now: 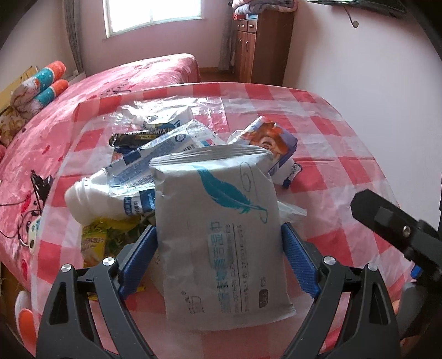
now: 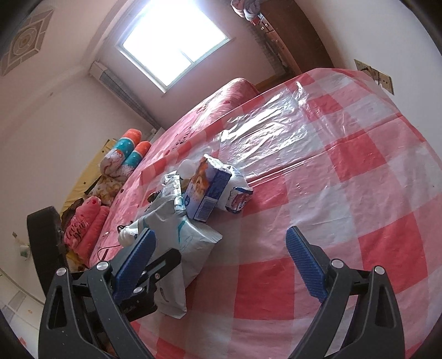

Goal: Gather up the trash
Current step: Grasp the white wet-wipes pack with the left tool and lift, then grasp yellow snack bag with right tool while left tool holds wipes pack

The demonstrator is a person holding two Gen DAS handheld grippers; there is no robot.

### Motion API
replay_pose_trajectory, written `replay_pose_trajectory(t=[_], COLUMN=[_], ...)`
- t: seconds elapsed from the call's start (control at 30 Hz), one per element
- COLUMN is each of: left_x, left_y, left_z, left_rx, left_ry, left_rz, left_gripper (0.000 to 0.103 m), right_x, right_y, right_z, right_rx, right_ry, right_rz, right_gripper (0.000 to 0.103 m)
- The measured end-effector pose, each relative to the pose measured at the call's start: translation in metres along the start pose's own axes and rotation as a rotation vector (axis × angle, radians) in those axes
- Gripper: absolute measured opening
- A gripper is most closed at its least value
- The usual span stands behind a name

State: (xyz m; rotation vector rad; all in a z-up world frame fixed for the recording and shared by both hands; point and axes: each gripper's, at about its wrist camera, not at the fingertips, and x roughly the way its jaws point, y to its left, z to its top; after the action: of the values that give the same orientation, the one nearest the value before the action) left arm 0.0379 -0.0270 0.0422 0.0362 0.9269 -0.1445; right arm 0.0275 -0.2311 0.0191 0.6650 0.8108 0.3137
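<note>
Left gripper (image 1: 219, 255) clamps a grey plastic pouch with a teal feather print (image 1: 221, 234); right gripper (image 2: 221, 265) spread wide, empty, over bare red-and-white checked counter (image 2: 359, 171). Beyond: crumpled wrappers (image 1: 154, 154), then the counter's far edge.

pink walls (image 1: 331, 55), bright window (image 1: 149, 13), wooden cabinet (image 1: 259, 47), pink bed (image 1: 124, 80)

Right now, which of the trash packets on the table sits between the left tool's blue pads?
The grey packet with the teal feather. The white bottle and the blue-orange carton lie farther back, outside the left tool.
</note>
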Motion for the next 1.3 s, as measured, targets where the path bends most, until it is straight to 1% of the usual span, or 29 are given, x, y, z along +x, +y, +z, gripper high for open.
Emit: replay_pose_trajectory(t=[0.13,0.27,0.37,0.43,0.7,0.8,0.93,1.1,1.3], left_x=[-0.001,-0.003,-0.007,-0.011,-0.052,-0.067,-0.077,-0.077,-0.076], left_y=[0.003,0.008,0.012,0.017,0.05,0.07,0.096,0.13,0.155], left_z=[-0.002,-0.003,-0.005,-0.007,-0.018,-0.026,-0.037,-0.055,-0.069], left_rx=[-0.032,-0.066,-0.074,-0.087,-0.138,-0.166,-0.198,-0.237,-0.262], left_ry=[-0.006,-0.006,-0.009,-0.012,-0.065,-0.082,-0.084,-0.07,-0.062], left_rz=[-0.021,-0.045,-0.034,-0.042,-0.043,-0.023,0.015,0.072,0.099], left_gripper=[0.079,0.077,0.076,0.076,0.076,0.076,0.076,0.076,0.076], right_x=[0.005,0.008,0.011,0.013,0.026,0.032,0.04,0.045,0.057], right_y=[0.001,0.004,0.005,0.006,0.024,0.035,0.047,0.075,0.11], right_z=[-0.001,-0.003,-0.005,-0.006,-0.017,-0.023,-0.03,-0.042,-0.059], right_rx=[-0.003,-0.012,-0.02,-0.026,-0.078,-0.112,-0.152,-0.248,-0.363], right_ry=[0.015,0.028,0.036,0.047,0.091,0.11,0.139,0.146,0.162], right_rz=[0.0,0.0,-0.001,-0.004,-0.005,-0.004,0.019,0.032,0.039], right_gripper=[0.094,0.094,0.094,0.094,0.094,0.094,0.094,0.094,0.094])
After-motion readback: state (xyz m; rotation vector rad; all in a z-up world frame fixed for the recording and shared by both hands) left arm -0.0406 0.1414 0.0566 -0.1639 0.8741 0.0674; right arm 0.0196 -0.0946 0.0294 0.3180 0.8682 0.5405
